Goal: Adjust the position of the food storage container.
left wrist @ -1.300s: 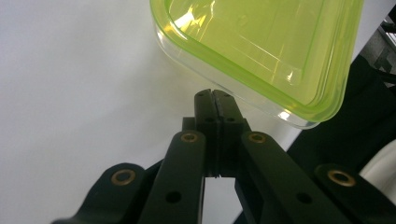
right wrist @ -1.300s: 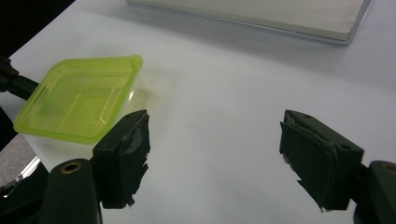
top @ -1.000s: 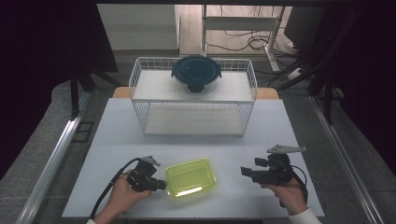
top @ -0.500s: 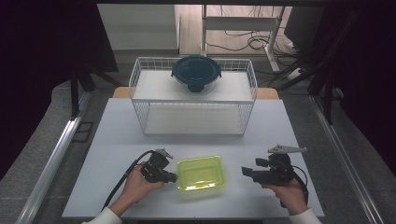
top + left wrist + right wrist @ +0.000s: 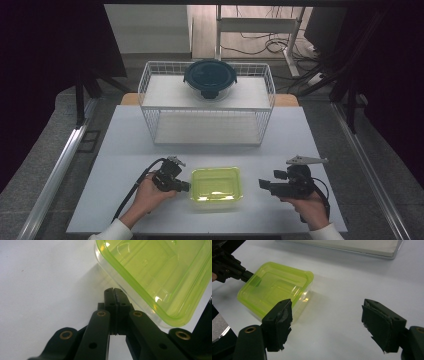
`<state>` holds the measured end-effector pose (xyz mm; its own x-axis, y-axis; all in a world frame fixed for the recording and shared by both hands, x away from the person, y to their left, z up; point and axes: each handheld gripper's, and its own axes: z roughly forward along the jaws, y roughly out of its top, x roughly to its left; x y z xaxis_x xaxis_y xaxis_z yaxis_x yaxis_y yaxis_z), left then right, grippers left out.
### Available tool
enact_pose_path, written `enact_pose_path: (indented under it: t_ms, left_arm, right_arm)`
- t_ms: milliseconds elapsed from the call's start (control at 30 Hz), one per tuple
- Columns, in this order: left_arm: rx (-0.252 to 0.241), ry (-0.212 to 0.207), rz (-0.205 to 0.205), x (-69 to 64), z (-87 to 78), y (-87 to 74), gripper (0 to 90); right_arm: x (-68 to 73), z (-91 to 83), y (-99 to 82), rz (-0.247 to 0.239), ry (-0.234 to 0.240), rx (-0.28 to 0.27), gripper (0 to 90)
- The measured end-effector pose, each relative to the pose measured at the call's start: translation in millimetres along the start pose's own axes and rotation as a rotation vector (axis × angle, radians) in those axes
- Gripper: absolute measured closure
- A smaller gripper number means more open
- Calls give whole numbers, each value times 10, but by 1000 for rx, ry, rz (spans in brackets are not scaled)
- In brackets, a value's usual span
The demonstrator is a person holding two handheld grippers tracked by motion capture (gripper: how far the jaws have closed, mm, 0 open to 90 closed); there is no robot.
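The left gripper (image 5: 115, 291), jaws pressed together, nudges the green container (image 5: 217, 183) at its tip. Beyond that, the right gripper (image 5: 264, 184) waits, spread and empty. Farther off, the wire basket (image 5: 207, 132) awaits; transfer seems barely begun.

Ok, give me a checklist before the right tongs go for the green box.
1. Right tongs open: ok.
2. Nothing between right tongs and green box: ok.
3. Left tongs shut, tips at the box's edge: ok.
4. Whether left tips actually touch the box: cannot tell.
5. Box flat on table: ok.
6. Box lid seated: ok, it looks flush.
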<state>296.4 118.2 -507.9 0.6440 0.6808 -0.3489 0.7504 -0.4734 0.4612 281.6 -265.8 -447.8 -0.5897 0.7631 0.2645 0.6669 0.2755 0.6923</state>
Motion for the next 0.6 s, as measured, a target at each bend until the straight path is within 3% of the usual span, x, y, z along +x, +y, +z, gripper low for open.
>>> enact_pose_path:
  t_ms: [167,367,433,600]
  left_arm:
    - [-20,25,0,26,-71,-35,900]
    - [-124,19,-40,51,-303,-148,884]
    - [-167,5,-44,33,-374,-168,823]
    - [-200,-17,-65,18,-449,-163,606]
  right_arm:
    - [8,-5,-4,0,-4,0,248]
    - [30,1,-10,-8,0,1,248]
    - [30,11,-17,-9,-3,5,248]
    - [34,37,-27,-9,-6,14,248]
